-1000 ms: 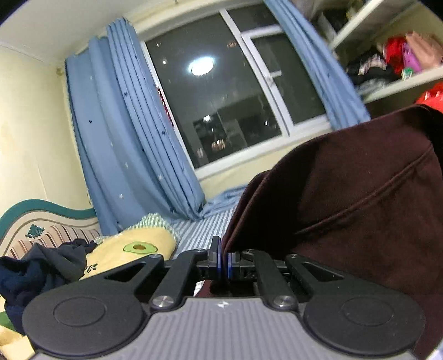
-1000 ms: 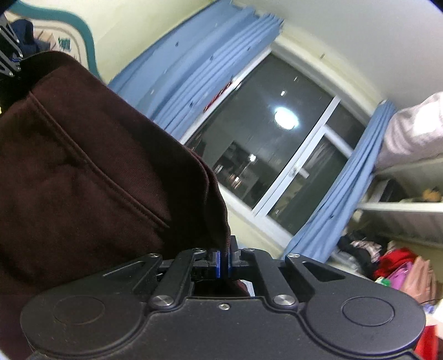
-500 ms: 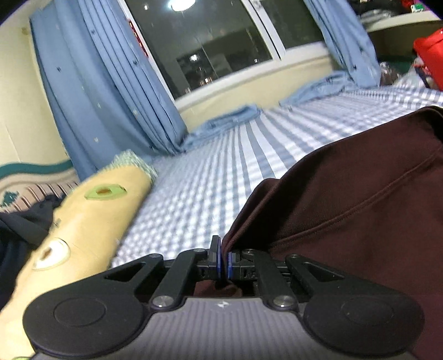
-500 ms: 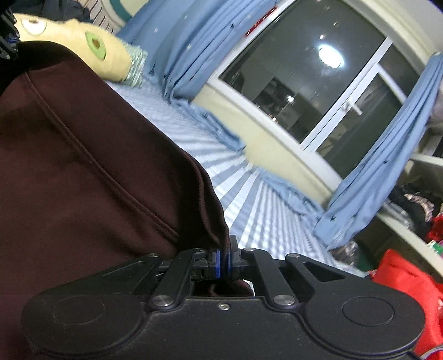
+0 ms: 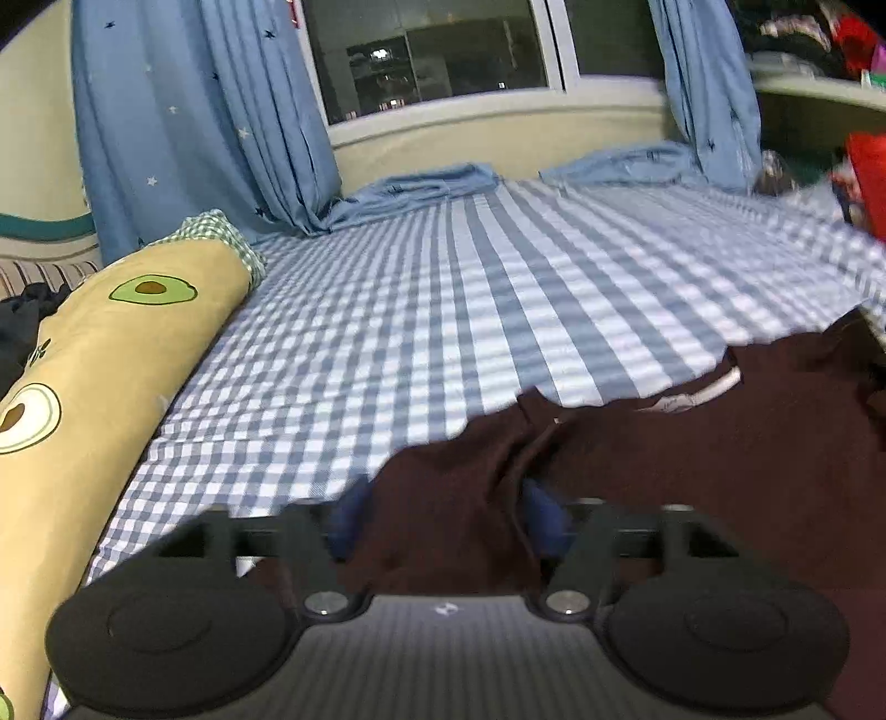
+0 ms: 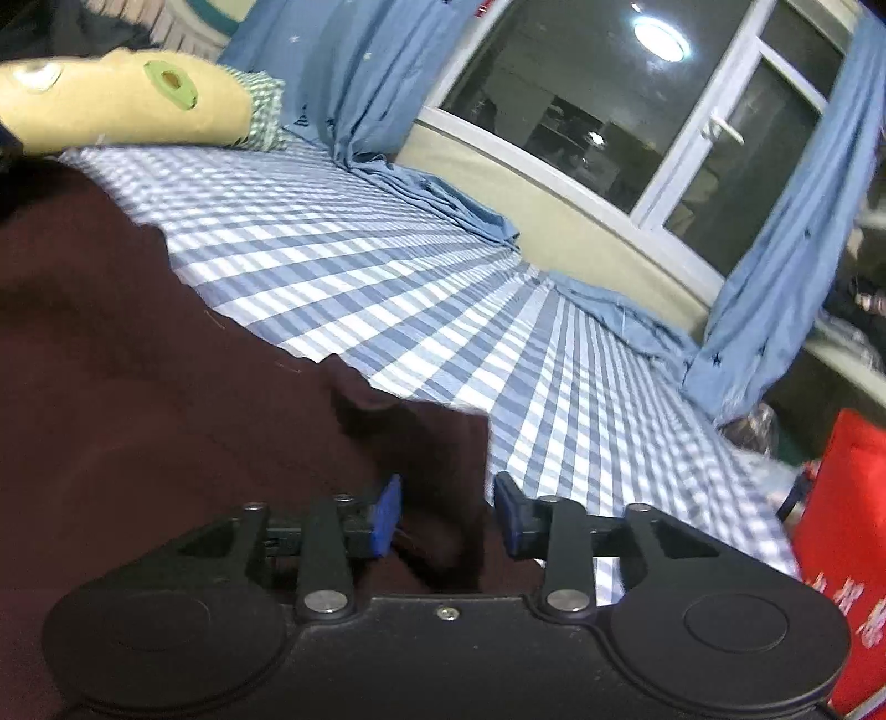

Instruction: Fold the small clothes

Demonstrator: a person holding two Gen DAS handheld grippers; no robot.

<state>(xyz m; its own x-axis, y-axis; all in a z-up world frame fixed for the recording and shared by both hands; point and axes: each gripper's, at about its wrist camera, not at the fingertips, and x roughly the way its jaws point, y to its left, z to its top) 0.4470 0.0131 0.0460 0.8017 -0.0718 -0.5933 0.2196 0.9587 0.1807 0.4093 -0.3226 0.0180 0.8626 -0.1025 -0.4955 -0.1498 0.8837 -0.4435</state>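
A dark maroon garment (image 5: 692,459) lies on the blue-and-white checked bed sheet (image 5: 470,310). My left gripper (image 5: 448,520) is open, its blue pads apart, with a corner of the garment lying loose between them. In the right wrist view the same garment (image 6: 138,360) spreads to the left. My right gripper (image 6: 447,515) is open too, with the garment's other corner lying between its blue pads.
A yellow avocado-print pillow (image 5: 83,387) lies along the left of the bed. Blue curtains (image 5: 194,122) and a dark window (image 5: 432,50) stand at the far side. A red bag (image 6: 830,526) sits at the right edge, with shelves of clothes (image 5: 819,39) behind.
Both grippers came down from holding the garment up in the air to the bed. Both have opened and let go of the garment, which now lies on the sheet.
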